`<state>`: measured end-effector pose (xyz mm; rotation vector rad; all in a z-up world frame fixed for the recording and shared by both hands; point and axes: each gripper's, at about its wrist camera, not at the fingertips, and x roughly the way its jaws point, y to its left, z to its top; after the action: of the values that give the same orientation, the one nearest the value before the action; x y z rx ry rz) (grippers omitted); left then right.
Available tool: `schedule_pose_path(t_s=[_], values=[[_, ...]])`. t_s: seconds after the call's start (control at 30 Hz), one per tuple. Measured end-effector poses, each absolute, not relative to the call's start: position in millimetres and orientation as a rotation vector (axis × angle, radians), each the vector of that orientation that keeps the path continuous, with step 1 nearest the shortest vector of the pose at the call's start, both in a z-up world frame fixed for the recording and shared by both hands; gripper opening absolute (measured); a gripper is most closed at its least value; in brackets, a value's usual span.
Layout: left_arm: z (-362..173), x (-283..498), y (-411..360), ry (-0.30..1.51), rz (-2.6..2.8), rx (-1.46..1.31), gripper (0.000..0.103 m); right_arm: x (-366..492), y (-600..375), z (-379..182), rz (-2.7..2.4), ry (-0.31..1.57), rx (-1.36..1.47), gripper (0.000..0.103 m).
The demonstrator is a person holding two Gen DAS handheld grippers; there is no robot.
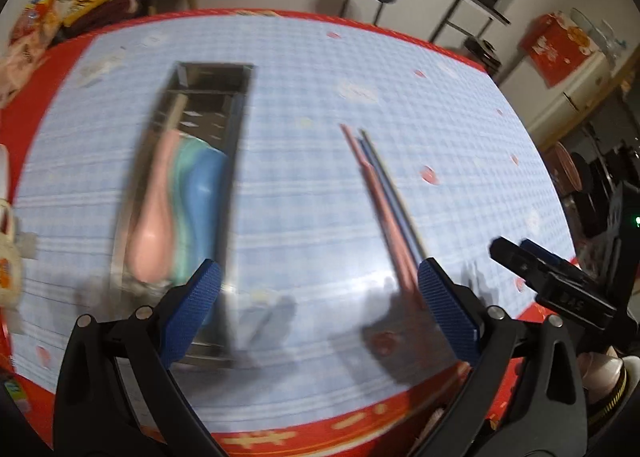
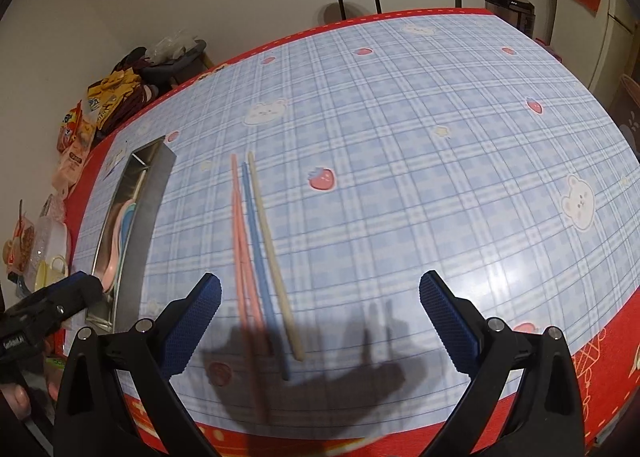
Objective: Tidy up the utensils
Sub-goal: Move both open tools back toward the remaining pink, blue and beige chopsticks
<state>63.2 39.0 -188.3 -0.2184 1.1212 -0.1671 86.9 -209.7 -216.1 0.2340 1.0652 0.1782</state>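
Both your left hand-held gripper (image 1: 318, 281) and right hand-held gripper (image 2: 320, 293) gape wide, holding nothing. Spoons (image 1: 176, 201) already lie in the metal tray (image 1: 236, 161), ahead-left of the left one. The chopsticks (image 2: 256, 249), seemingly four through blur, wait on the worktop (image 2: 440, 177) just ahead.

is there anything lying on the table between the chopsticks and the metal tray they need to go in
Nothing visible does. In the right wrist view the chopsticks lie on bare tablecloth, with only open cloth between them and the metal tray. The tray's near wall stands up, so they would likely have to be lifted over it.
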Motion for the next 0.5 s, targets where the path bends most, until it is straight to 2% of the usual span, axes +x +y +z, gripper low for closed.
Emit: schedule_pose_path(t_s=[0.5], values=[[-244,63,-11,1.242,-0.111,-0.199,0.097,87,-241,-240,0.231,1.169,0.162,0.097]])
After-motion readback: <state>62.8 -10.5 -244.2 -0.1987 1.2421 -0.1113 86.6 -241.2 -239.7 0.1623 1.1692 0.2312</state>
